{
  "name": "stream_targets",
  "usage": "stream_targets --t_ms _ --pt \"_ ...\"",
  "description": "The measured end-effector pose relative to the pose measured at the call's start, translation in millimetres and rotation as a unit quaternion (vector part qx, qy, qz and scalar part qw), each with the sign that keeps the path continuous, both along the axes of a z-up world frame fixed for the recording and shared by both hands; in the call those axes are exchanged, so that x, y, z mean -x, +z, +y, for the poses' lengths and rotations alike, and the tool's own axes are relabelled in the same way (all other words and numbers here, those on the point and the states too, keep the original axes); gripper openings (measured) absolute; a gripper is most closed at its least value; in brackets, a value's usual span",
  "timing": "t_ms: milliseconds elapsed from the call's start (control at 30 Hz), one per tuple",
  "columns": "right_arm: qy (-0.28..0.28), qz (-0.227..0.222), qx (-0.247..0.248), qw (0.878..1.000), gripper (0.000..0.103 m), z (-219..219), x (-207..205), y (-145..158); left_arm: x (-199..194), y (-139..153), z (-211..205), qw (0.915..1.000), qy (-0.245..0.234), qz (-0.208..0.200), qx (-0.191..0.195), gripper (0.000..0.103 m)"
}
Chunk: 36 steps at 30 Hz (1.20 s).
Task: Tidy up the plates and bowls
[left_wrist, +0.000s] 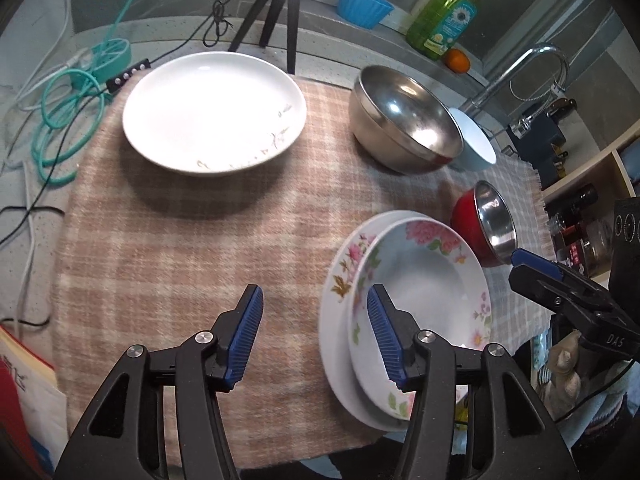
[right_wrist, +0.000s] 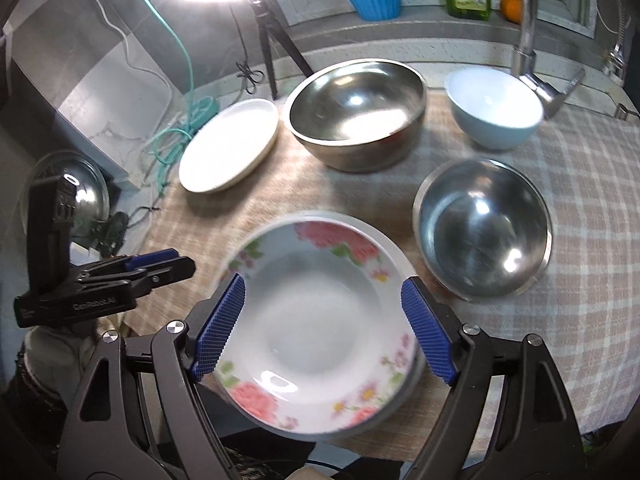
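surface: counter under a plaid cloth, carries all the dishes.
white plate: far left of cloth, alone, well apart from the flowered pair.
big steel bowl: far middle, light blue bowl just behind it on the right.
flowered stack: flowered deep plate sits nested on a flowered flat plate, near edge of the cloth.
small steel bowl: red outside, just right of the stack, not touching as far as I can tell.
left gripper: jaws apart, nothing between them; right finger over the stack's left rim, left finger over bare cloth.
right gripper: jaws wide apart, straddling the deep plate, pads clear of the rim, plate not held.
step, my guess: stack set, both grippers free.
doing it well: lift straight off without nudging the rims, then take the white plate by its edge.
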State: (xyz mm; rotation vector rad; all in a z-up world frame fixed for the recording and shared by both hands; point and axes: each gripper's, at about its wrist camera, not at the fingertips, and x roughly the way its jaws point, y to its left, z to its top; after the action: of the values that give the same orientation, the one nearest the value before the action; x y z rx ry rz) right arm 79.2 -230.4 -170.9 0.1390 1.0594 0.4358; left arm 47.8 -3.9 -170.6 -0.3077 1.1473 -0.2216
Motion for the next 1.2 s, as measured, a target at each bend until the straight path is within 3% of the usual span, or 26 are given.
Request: stream_targets --t_ms 367,733,1200 --pt "0.003 -0.013 -0.038 0.999 0.083 51 -30 16 -33 16 65 0.9992 0.017 -0.033 -0.015 0.053" --pt "-0.005 0.002 -0.048 0.999 0.083 93 -62 3 -85 18 114 0.9974 0.018 -0.053 -0.044 0.053" --pt "-0.028 0.039 -0.044 0.998 0.083 123 -117 -32 -159 -15 132 0.9982 -0.009 -0.033 -0.049 0.052"
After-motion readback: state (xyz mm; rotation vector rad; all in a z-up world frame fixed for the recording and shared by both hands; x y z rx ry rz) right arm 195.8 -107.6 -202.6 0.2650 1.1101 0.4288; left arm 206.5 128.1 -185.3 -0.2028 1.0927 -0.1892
